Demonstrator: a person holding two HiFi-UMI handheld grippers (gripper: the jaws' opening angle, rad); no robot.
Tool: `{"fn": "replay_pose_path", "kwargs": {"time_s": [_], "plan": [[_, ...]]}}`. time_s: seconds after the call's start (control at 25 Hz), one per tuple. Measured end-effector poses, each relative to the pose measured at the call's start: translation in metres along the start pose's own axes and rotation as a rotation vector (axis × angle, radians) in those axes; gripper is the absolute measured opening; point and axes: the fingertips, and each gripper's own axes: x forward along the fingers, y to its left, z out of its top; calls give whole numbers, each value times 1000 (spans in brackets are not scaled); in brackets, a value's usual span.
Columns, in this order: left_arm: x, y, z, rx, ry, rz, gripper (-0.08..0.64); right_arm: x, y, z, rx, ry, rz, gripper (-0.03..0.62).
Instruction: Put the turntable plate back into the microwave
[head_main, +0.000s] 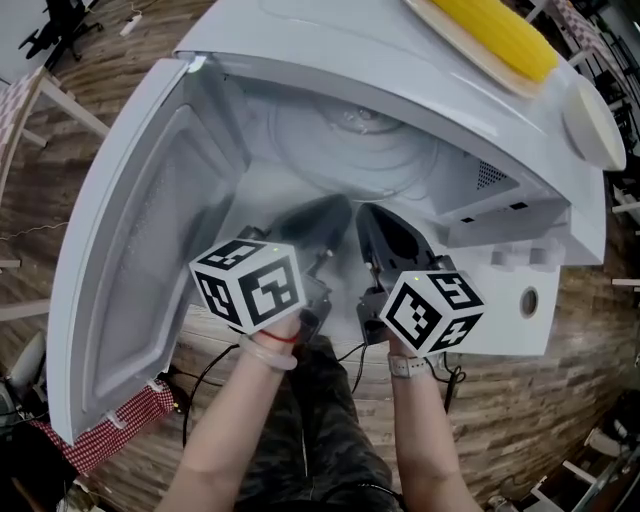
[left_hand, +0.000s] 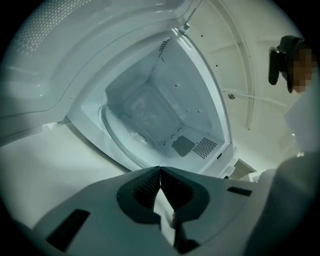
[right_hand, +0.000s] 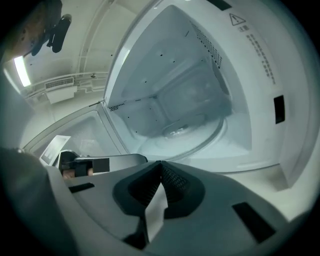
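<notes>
The white microwave (head_main: 400, 60) stands with its door (head_main: 140, 230) swung open to the left. The clear glass turntable plate (head_main: 350, 140) lies flat on the cavity floor; its rim also shows in the left gripper view (left_hand: 107, 125) and in the right gripper view (right_hand: 185, 135). My left gripper (head_main: 325, 215) and right gripper (head_main: 385, 228) hover side by side just at the opening, short of the plate. Both are shut with tips touching and nothing between them, as seen for the left gripper (left_hand: 160, 170) and the right gripper (right_hand: 160, 164).
On top of the microwave rests a plate with a yellow item (head_main: 500, 35), and a white dish (head_main: 593, 125) sits at its right end. The control panel with a knob (head_main: 528, 300) is to the right of the opening. A red checked cloth (head_main: 120, 430) lies lower left.
</notes>
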Motion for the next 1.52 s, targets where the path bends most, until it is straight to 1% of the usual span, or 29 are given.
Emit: {"fn": "replay_pose_path", "kwargs": {"time_s": [0.24, 0.44, 0.56, 0.76, 0.92, 1.04, 1.16, 1.4, 1.52], "plan": [[2, -1, -1, 42, 1, 15, 12, 1, -1, 0, -16, -2, -2, 20], [0, -1, -1, 44, -21, 22, 12, 0, 3, -2, -31, 0, 9, 20], [-3, -3, -5, 73, -13, 38, 12, -3, 9, -3, -59, 4, 15, 20], [-11, -5, -12, 117, -2, 66, 12, -11, 17, -1, -54, -38, 34, 20], [-21, -6, -14, 134, -1, 87, 12, -21, 24, -2, -73, -41, 41, 20], [-29, -11, -14, 146, 0, 90, 12, -32, 35, 1, -108, -65, 70, 21], [-38, -17, -11, 170, 1, 95, 12, -43, 43, 6, -133, -82, 81, 21], [-53, -38, -14, 245, 7, 98, 12, -66, 57, 14, -160, -102, 70, 21], [-60, -49, -23, 255, 17, 95, 12, -76, 64, 12, -176, -95, 72, 21]]}}
